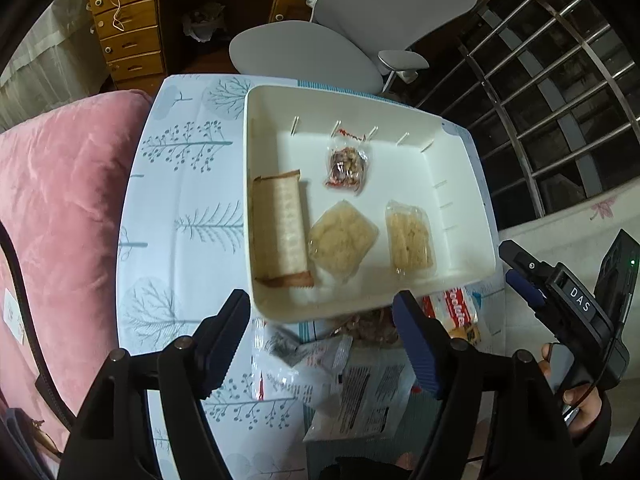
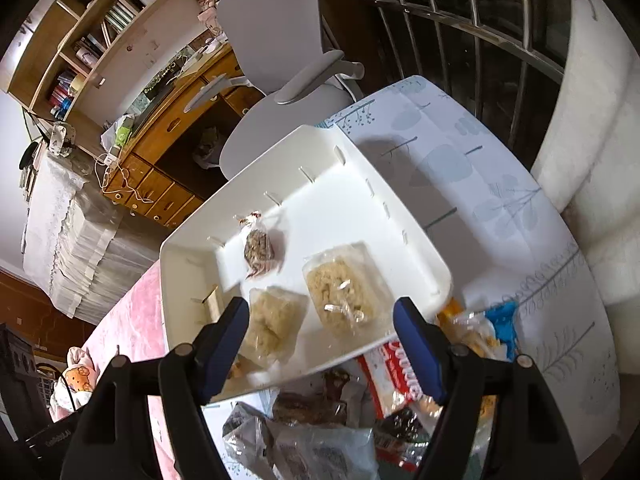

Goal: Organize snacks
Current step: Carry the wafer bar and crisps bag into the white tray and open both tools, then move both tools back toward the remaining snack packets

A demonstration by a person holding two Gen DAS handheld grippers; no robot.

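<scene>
Left wrist view: the left hand-held gripper (image 1: 320, 336) hangs with its jaws wide apart and nothing between them, over the near rim of a white tray (image 1: 460, 152) on the tree-patterned surface (image 1: 180, 200). Inside the tray lie a long tan wafer pack (image 1: 282, 226), a small clear nut packet (image 1: 347, 168) and two pale crumbly cakes in clear wrap (image 1: 342, 246). Loose snack packets (image 1: 352, 392) sit on the surface just below the tray. At the right edge, a hand holds the right hand-held gripper (image 1: 516, 268).

Right wrist view: the right hand-held gripper (image 2: 320, 338) also stands wide and empty above the tray's (image 2: 400, 208) near edge. A red-and-white cookie pack (image 2: 394, 380) and more packets (image 2: 312, 440) lie beside the tray.
</scene>
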